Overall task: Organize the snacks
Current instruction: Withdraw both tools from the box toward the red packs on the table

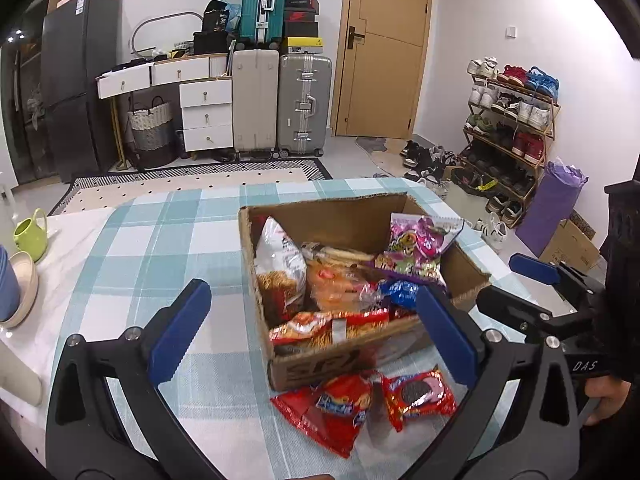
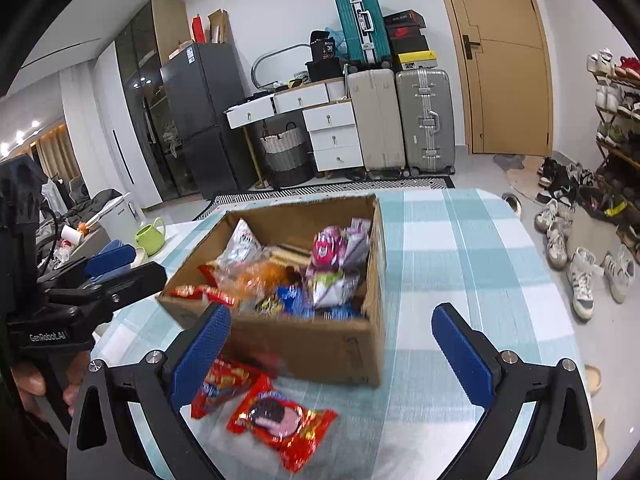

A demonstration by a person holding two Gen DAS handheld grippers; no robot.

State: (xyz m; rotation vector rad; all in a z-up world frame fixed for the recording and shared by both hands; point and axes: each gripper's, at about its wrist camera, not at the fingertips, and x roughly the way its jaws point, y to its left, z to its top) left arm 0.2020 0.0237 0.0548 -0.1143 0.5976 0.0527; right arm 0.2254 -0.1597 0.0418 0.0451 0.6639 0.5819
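I am holding my left claw (image 1: 312, 332) spread wide and empty over the near wall of the cardboard box (image 1: 360, 364), which is sitting on the checked bench (image 1: 160, 240) brimming with snack packets. My right claw (image 2: 332, 344) is hovering spread and empty too. Two red packets are lying just in front of the box: a cookie packet (image 2: 282, 420) and a second red packet (image 2: 218, 388) touching it.
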